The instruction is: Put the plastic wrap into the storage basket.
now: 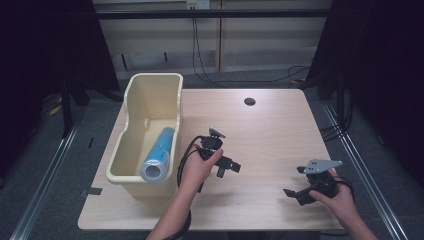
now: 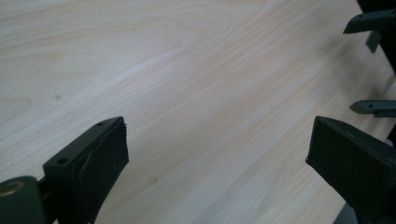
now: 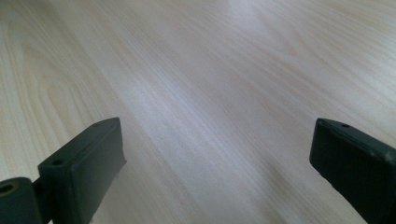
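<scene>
High view: blue can (image 1: 159, 155) already lies in the cream bin (image 1: 131, 105). Left gripper (image 1: 223, 159) and right gripper (image 1: 299, 184) fingers wide, empty, over bare tabletop (image 1: 270, 130). Looks done.

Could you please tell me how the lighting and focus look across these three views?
High view: evenly lit table, dark surroundings, sharp. Left gripper view: soft sheen on the wood, near jaws slightly soft. Right gripper view: broad pale glare across the grain, jaws blurred at the edges.
</scene>
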